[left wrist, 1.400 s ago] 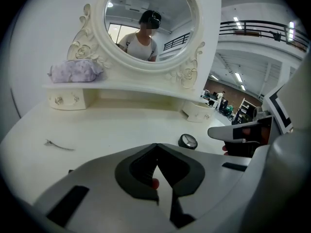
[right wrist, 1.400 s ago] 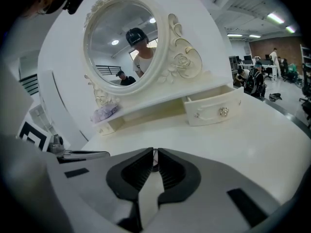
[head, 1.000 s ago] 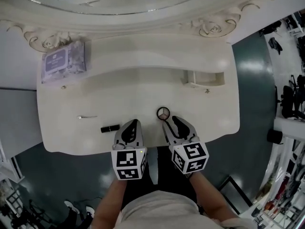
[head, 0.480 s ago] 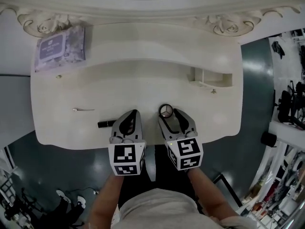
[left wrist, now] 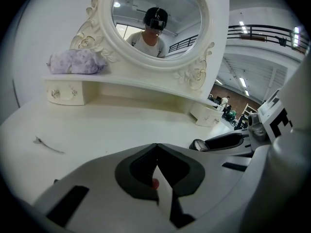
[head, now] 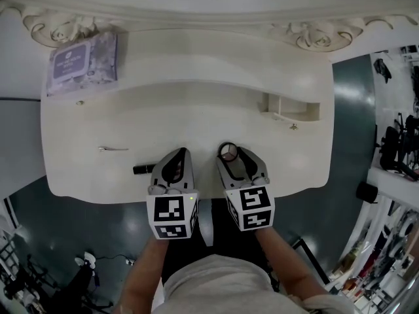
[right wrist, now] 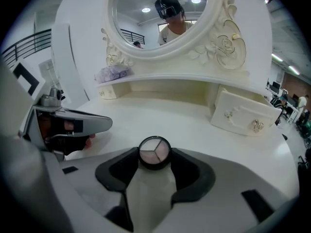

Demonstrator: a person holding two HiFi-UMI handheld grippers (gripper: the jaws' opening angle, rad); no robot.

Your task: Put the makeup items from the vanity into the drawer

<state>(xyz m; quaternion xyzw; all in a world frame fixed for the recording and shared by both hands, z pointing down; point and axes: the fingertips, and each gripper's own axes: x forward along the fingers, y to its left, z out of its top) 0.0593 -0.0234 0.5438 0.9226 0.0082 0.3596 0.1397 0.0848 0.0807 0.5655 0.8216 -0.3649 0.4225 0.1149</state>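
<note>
Your right gripper (right wrist: 154,159) has just spread its jaws wide around the round eyeshadow compact (right wrist: 154,151), lower centre on the vanity top (head: 196,123), ready to grip. Left gripper (left wrist: 156,148) stays pinched shut, empty. The small drawer (head: 291,108) waits at right.

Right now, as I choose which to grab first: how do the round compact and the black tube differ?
The compact is round and shows pale powder in three sections; the tube is long, slim and all black. The compact sits between the open right tongs; the tube lies beside the shut left tongs, outside them. Both rest on the vanity top, near its front edge.
</note>
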